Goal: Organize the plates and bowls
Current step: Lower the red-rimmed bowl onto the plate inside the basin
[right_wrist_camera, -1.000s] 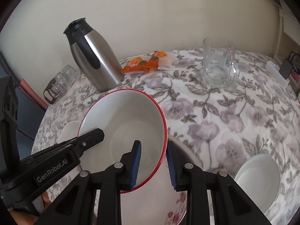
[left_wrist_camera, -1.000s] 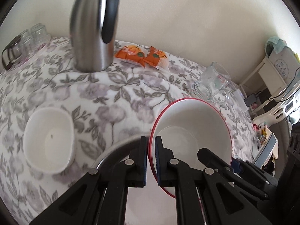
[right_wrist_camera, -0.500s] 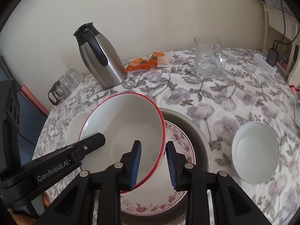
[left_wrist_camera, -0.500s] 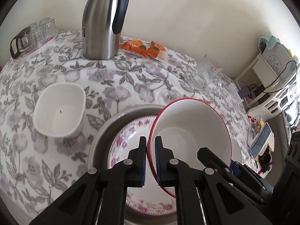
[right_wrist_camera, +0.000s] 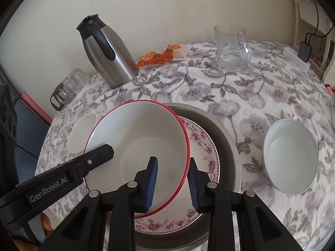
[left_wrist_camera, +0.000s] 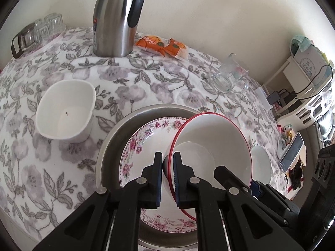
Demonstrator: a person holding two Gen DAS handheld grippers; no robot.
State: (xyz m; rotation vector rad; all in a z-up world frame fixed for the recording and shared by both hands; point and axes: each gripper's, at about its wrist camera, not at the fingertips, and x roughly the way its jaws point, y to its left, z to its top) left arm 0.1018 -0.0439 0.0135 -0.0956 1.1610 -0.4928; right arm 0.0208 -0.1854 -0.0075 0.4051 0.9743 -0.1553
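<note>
Both views are now showing far more of the grey metal tray (left_wrist_camera: 108,144) and the pink-flowered plate (left_wrist_camera: 144,138) lying in it than a second ago; the steel jug (left_wrist_camera: 117,16) is sitting further off. I am holding the red-rimmed white bowl (left_wrist_camera: 211,146) tilted over that plate. My left gripper (left_wrist_camera: 167,163) is pinching the bowl's rim, jaws nearly together. My right gripper (right_wrist_camera: 171,167) is straddling the opposite rim (right_wrist_camera: 187,146), one blue pad inside, one outside; whether they are pressing I cannot tell. Left of the tray a square white bowl (left_wrist_camera: 65,113) is resting on the flowered cloth (left_wrist_camera: 146,83); right of it, a round white bowl (right_wrist_camera: 291,156). Beyond the tray, a glass mug (right_wrist_camera: 232,48) and orange packets (right_wrist_camera: 161,56).
</note>
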